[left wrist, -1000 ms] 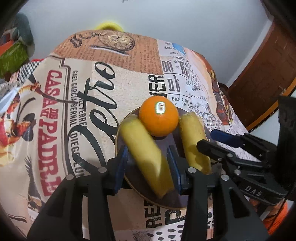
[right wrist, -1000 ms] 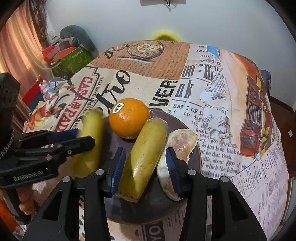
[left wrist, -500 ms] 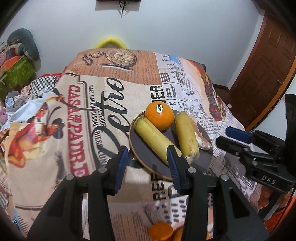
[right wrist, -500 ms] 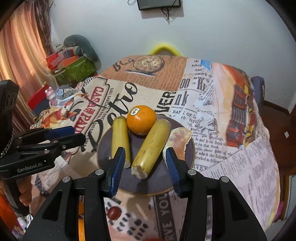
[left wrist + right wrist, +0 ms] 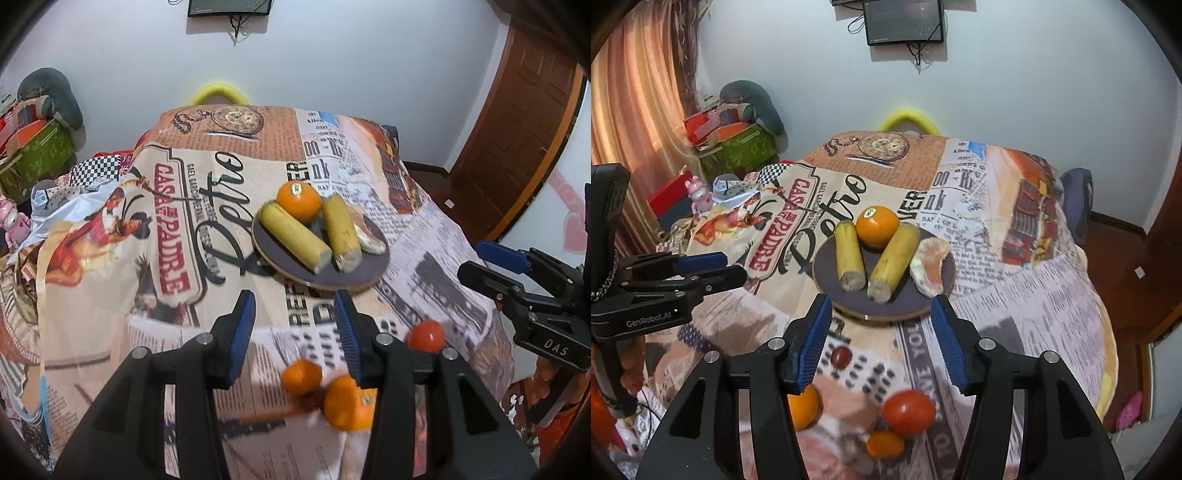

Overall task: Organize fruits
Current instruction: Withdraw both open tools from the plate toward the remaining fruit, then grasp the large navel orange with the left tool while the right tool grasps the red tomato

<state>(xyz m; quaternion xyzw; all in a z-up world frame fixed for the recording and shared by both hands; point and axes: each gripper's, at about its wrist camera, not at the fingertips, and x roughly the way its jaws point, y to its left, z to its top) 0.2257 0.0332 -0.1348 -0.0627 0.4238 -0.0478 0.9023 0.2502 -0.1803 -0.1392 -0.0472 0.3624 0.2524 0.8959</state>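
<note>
in the left wrist view, the left gripper point(image 5: 295, 332) is seen partly open with nothing held, its jaws just opened wider, and the plate point(image 5: 291, 271) with two bananas point(image 5: 293, 236) and an orange point(image 5: 298, 201) lies beyond it on the tablecloth point(image 5: 147, 258). in the right wrist view, the right gripper point(image 5: 881, 341) is also held empty, jaws just widened, short of the same plate point(image 5: 827, 275), while a tomato point(image 5: 908, 411) is seen below its fingers.

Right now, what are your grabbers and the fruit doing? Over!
Left gripper and right gripper both open, empty, jaws just widened. Round dark plate holds sticker-labelled orange, two yellow banana pieces. Red tomato loose on the patterned tablecloth.
</note>
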